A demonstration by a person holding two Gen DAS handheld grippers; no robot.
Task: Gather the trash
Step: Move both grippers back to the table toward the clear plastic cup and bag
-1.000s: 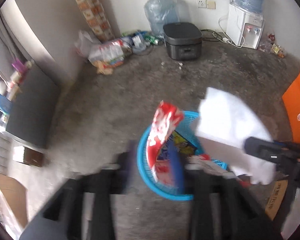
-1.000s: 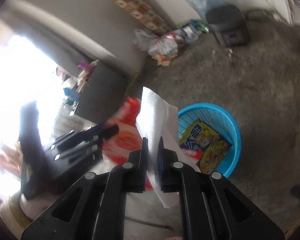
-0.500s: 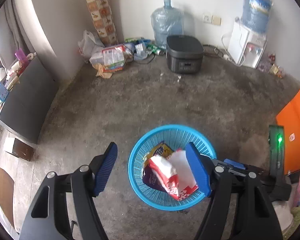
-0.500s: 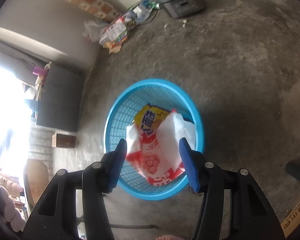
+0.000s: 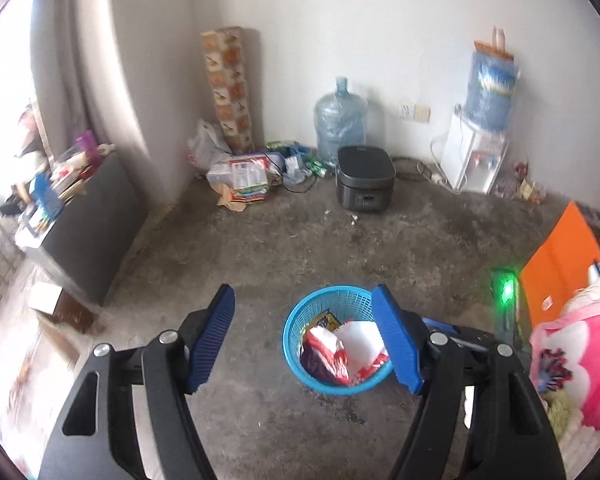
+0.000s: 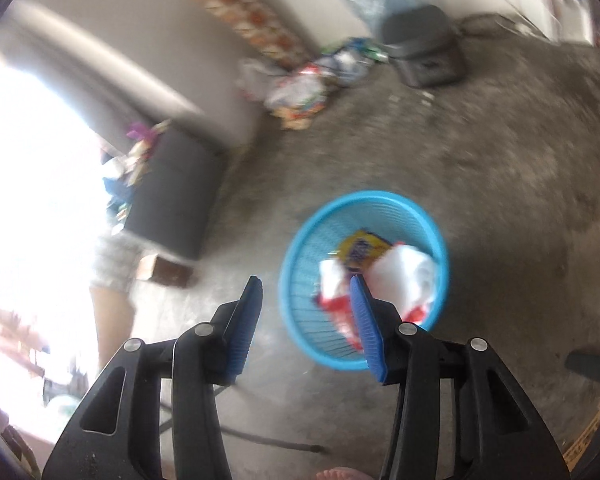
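Your left gripper (image 5: 304, 340) hangs above the concrete floor (image 5: 340, 248) with jaws spread wide, nothing between them. The blue basket (image 5: 296, 340) sits below, partly behind its right finger, holding a red-and-white wrapper (image 5: 326, 354), a white paper (image 5: 360, 342) and a yellow packet (image 5: 324, 322). Your right gripper (image 6: 306, 320) is about half open and closing, also empty; the basket (image 6: 380, 200) lies just ahead, to the right of the gap. That view is blurred.

Bare concrete floor (image 5: 340, 248) open all around blue basket (image 5: 296, 344); beyond it, rice cooker (image 5: 365, 184) and corner litter pile (image 5: 244, 180) block the wall.
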